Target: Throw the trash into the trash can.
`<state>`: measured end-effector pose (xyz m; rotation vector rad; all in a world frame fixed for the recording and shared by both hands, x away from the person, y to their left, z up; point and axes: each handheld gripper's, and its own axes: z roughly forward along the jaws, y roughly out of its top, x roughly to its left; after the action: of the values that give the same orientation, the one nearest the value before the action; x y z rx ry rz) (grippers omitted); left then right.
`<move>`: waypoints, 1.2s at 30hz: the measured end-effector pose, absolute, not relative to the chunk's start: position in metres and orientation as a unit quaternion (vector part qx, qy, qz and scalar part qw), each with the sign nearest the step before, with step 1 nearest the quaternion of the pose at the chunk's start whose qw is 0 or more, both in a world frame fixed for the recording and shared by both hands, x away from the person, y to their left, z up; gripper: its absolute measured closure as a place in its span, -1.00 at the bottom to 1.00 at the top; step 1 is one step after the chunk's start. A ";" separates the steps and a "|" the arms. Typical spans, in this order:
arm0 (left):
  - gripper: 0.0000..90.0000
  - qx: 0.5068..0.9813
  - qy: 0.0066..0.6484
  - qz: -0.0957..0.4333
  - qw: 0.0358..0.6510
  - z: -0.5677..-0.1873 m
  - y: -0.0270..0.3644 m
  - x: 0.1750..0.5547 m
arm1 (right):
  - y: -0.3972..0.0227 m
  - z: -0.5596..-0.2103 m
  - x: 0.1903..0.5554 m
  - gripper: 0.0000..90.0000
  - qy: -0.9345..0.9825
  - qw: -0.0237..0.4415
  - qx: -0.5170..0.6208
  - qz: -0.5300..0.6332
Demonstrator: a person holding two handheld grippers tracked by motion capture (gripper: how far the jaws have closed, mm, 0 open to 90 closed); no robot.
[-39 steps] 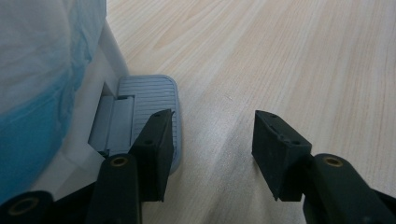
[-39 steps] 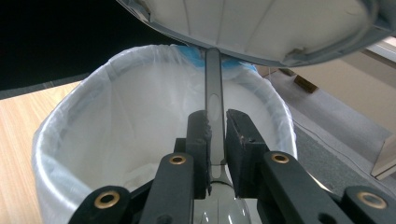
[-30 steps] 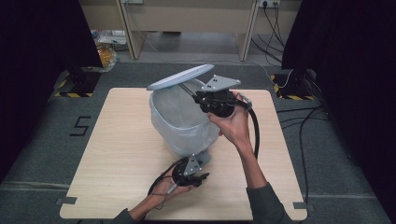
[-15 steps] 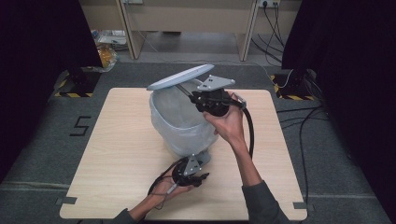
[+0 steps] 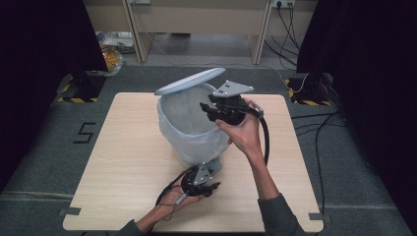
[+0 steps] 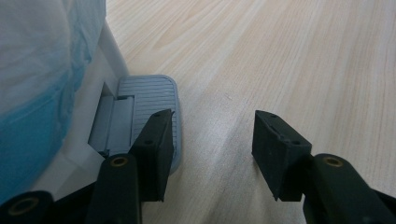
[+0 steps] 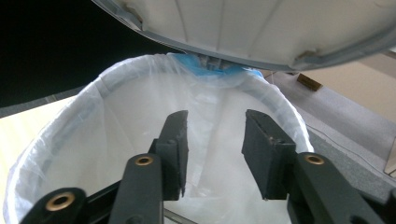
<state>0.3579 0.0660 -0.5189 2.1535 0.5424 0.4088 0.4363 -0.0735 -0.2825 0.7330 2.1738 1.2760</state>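
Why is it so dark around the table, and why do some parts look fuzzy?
High view: light falls on the table while black curtains at both sides stay dark. Left gripper view: the pedal is fairly sharp, the bag-covered bin up close is blurry. Right gripper view: the lid glows bright against a black corner, and the bag looks soft and hazy.

White pedal bin [image 5: 192, 132], plastic-lined, stands mid-table with its lid [image 5: 189, 81] raised.

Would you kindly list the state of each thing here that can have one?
Bin lid: raised, tilted open.
Bin liner: fitted over the rim, nothing seen inside.
Pedal: one jaw resting on it.
Left gripper: jaws apart, nothing between.
Right gripper: over the bin mouth, jaws just opened, holding nothing.
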 end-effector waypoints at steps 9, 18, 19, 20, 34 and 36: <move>0.07 0.862 0.217 0.163 0.428 -0.519 0.066 0.358 | -0.092 -0.283 0.432 0.12 0.788 0.260 0.290 0.477; 0.06 0.862 0.217 0.163 0.428 -0.519 0.066 0.358 | -0.109 -0.281 0.425 0.04 0.780 0.270 0.301 0.478; 0.06 0.862 0.217 0.163 0.428 -0.519 0.066 0.358 | -0.111 -0.282 0.425 0.03 0.778 0.269 0.302 0.480; 0.07 0.862 0.217 0.163 0.428 -0.519 0.066 0.358 | -0.114 -0.282 0.424 0.02 0.778 0.270 0.302 0.480; 0.06 0.862 0.217 0.161 0.429 -0.519 0.066 0.358 | -0.144 -0.289 0.403 -0.09 0.769 0.283 0.311 0.481; 0.06 0.861 0.219 0.160 0.430 -0.519 0.066 0.358 | -0.149 -0.292 0.399 -0.10 0.769 0.287 0.311 0.480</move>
<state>0.3581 0.0660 -0.5189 2.1482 0.5455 0.3995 0.3991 -0.1489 -0.2921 0.8320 2.0539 1.2827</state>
